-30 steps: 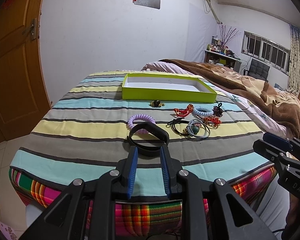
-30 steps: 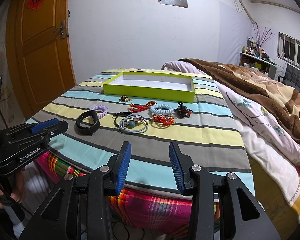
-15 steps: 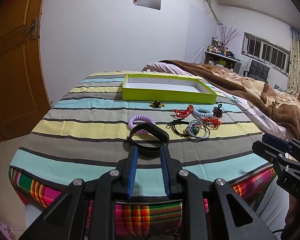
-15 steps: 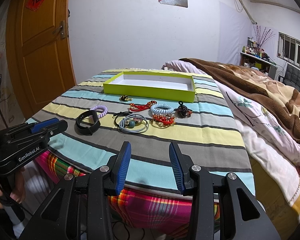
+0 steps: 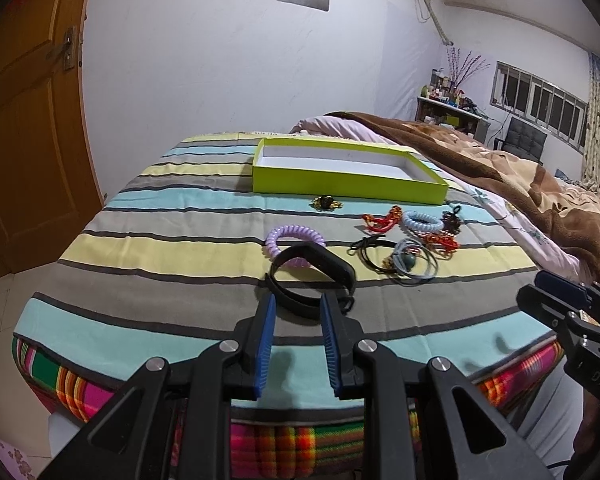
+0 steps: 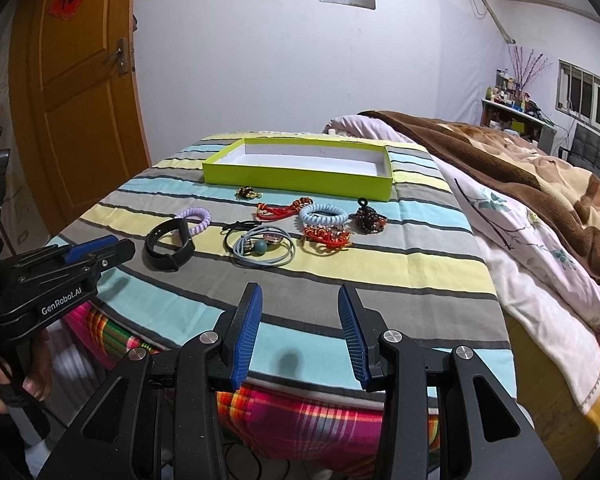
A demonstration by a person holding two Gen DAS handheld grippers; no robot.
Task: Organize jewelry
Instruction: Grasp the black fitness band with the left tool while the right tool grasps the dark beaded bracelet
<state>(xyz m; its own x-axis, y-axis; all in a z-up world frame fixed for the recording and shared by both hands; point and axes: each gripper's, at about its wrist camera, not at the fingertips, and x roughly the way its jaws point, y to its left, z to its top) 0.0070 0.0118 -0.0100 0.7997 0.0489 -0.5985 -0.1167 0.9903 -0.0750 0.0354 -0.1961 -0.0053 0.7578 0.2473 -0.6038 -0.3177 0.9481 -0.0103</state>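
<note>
Hovering at the near edge of the striped cloth-covered table [image 6: 380, 268], I have two grippers, both empty. My left gripper [image 5: 298, 308] holds its blue-padded jaws moderately apart, just short of one black rubber wristband [image 5: 312, 280]. My right gripper [image 6: 300, 300] has its jaws spread wider, over bare cloth.

Past the wristband I count two spiral hair ties, one lilac [image 5: 295, 240] touching the band and one pale blue [image 6: 323, 215], well apart. Between them lie one bundle of grey and black elastic loops with a teal bead [image 6: 260, 246], two red knotted cord bracelets [image 6: 284, 210] [image 6: 326, 237], one dark beaded bracelet [image 6: 368, 218] and one small gold-and-black trinket [image 6: 248, 193]. Farthest stands one shallow lime-green cardboard tray [image 6: 296, 178], its white floor bare.
</note>
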